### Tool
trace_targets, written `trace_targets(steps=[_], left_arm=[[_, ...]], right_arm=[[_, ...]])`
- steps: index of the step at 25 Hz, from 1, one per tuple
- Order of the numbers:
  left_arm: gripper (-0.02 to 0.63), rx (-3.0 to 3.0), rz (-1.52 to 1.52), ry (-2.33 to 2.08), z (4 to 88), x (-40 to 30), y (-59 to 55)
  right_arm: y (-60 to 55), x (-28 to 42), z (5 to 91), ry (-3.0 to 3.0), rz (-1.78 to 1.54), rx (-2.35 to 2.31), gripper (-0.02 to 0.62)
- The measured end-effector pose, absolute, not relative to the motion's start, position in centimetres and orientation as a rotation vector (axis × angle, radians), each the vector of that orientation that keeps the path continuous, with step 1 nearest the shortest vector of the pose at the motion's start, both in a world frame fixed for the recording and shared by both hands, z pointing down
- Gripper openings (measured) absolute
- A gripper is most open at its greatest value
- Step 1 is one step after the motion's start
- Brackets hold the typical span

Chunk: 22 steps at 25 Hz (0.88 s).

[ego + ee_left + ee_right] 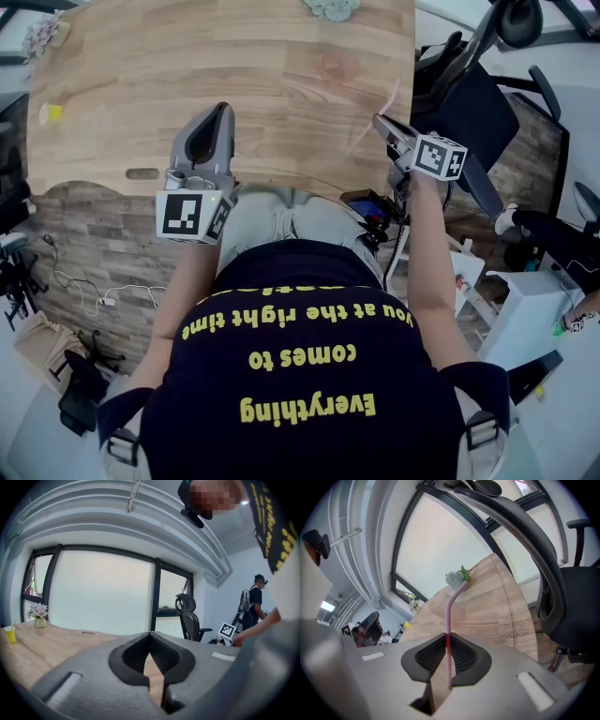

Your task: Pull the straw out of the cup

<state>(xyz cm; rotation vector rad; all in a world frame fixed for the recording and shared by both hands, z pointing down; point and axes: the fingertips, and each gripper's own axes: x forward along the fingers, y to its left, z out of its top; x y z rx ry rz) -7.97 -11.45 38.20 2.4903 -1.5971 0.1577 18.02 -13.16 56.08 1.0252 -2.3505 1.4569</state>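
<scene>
So, right gripper [446, 638] first: its jaws are pinched on the pink straw [448, 613]. The straw runs up between the pads and out past the tips, then bends off to the right at the top. It's clear of any cup, held over the wooden table [497, 616] just ahead of the gripper. Out beyond the bent end, near the table's far edge, sits a pale bunch of flowers [457, 577]. Off to this gripper's right there's a black office chair [567, 588].

Left gripper [150, 635] is closed too, tips touching with nothing in them, and it's over the near edge of the table. Way off to its left is a small yellow cup [10, 634], well apart from the straw. Just past the cup there's a little vase [38, 613] with blooms in it.
</scene>
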Motion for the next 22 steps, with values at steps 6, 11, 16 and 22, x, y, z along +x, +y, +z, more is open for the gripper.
trace_targets(steps=[6,11,16,22], left_arm=[[0.0,2.491,0.166,-1.596,38.3,-7.8,-11.7],[0.001,2.499,0.185,-1.589,38.3,-7.8,-11.6],[0.0,2.5,0.186,-1.585,38.2,-7.7,-11.6],[0.0,2.501,0.201,-1.579,38.3,-7.6,-11.5]], right_arm=[[-13.7,18.6,58.1,-2.298,1.481,1.039,0.04],[-14.1,19.1,59.8,-2.252,1.522,1.042,0.04],[-14.3,19.4,60.9,-2.218,1.55,1.064,0.041],[-14.3,19.4,61.7,-2.192,1.552,1.068,0.042]])
